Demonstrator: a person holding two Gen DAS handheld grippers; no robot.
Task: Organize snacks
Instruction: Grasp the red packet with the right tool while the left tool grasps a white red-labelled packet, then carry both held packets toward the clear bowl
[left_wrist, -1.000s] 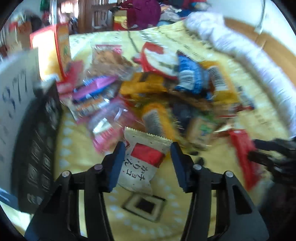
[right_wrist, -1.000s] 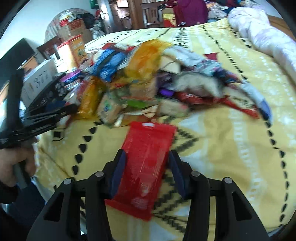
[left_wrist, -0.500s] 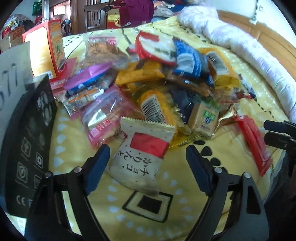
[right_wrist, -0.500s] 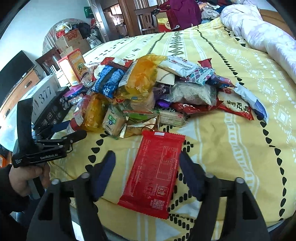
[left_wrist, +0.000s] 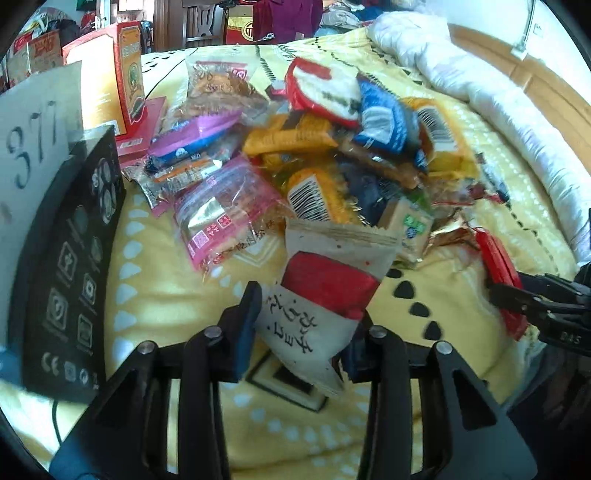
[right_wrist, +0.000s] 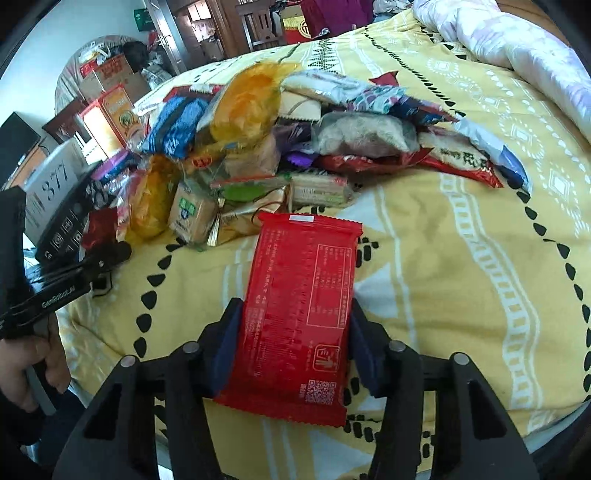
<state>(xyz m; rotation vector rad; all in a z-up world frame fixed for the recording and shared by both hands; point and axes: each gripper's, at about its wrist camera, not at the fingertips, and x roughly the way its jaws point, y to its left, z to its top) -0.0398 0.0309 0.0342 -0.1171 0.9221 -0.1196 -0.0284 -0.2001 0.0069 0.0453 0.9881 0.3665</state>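
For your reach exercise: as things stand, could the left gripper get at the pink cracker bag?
Probably not yet: the left gripper is shut on the white Japanese snack packet. The pink cracker bag lies uncovered at the pile's near edge.

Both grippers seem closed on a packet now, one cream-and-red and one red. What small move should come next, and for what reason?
Probably lift both straight up a little. The left gripper is shut on the cream-and-red packet, whose top edge sits against the snack pile. The right gripper pinches the flat red packet lying on the yellow bedspread. Raising them first should avoid dragging neighbours.
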